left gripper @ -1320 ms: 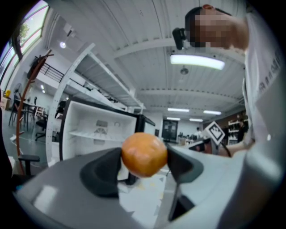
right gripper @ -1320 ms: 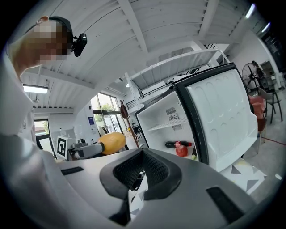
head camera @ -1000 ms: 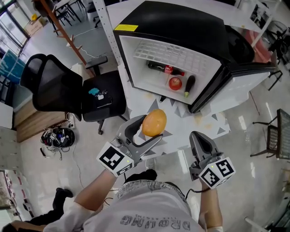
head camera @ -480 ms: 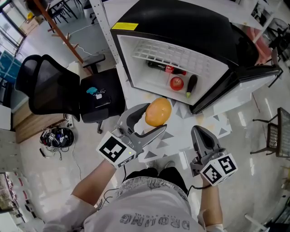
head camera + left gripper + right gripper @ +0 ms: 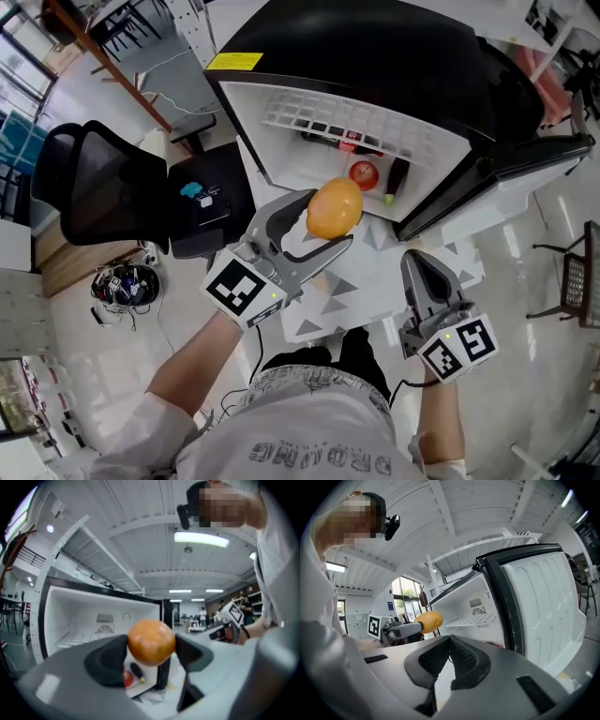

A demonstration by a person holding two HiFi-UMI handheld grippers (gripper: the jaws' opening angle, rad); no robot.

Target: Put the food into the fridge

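My left gripper [image 5: 326, 218] is shut on a round orange fruit [image 5: 334, 208], held level just in front of the open mini fridge [image 5: 281, 141]. In the left gripper view the orange [image 5: 151, 641] sits pinched between the two dark pads, with the white fridge cavity [image 5: 70, 616] behind it. On the fridge floor lie a red fruit [image 5: 363, 172], a dark eggplant [image 5: 394, 176] and a bottle under the wire shelf [image 5: 347, 122]. My right gripper [image 5: 424, 272] hangs back at the right, its jaws shut and empty [image 5: 450, 644].
The fridge door [image 5: 506, 178] stands swung open at the right, close to my right gripper. A black office chair [image 5: 103, 187] stands left of the fridge, with a cable bundle [image 5: 127, 281] on the floor near it. A grey-patterned mat [image 5: 375, 281] lies before the fridge.
Both grippers have moved forward toward the fridge. The orange, still gripped, now overlaps the lower edge of the fridge opening. The right gripper stays shut.
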